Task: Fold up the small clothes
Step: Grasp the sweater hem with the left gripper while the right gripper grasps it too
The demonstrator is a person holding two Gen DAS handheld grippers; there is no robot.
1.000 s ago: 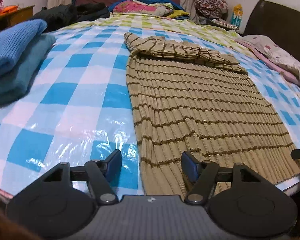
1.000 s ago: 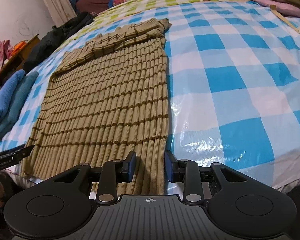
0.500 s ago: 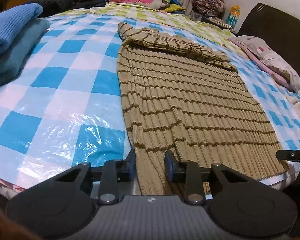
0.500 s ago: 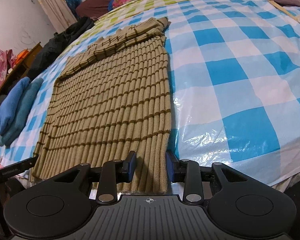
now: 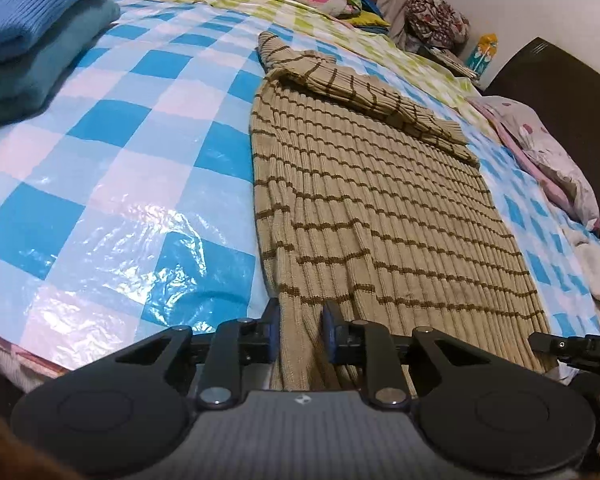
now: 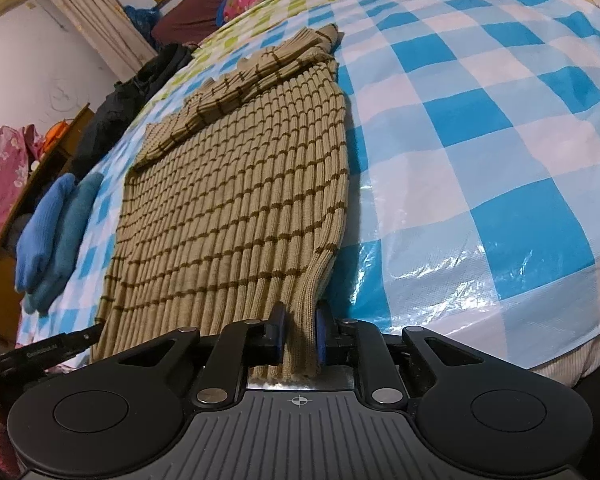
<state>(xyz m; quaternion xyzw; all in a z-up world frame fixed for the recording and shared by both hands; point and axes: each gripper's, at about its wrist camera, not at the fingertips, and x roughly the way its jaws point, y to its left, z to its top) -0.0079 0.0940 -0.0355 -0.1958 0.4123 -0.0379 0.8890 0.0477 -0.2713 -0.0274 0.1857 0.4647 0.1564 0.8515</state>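
Observation:
A beige ribbed sweater with brown stripes (image 5: pixel 380 200) lies flat on the checked bed sheet (image 5: pixel 120 160), its sleeves folded across the far end (image 5: pixel 364 92). My left gripper (image 5: pixel 301 322) is at the sweater's near left corner; its jaws are closing, and the hem is bunched between the blue pads. My right gripper (image 6: pixel 299 330) is at the near right corner of the sweater (image 6: pixel 240 200). Its jaws are closing too, with the hem squeezed between them. Each view shows the tip of the other gripper at its edge.
A stack of folded blue sweaters (image 5: pixel 32 32) sits on the left of the bed. Pillows (image 5: pixel 552 160) and a dark headboard (image 5: pixel 560 80) are on the right. Dark clothes (image 6: pixel 132 96) and bright bedding lie at the far end. The bed's near edge runs just under both grippers.
Both grippers have narrowed onto the sweater's hem. The left one shifted right, from half over the sheet onto the corner. The fabric near each gripper now puckers.

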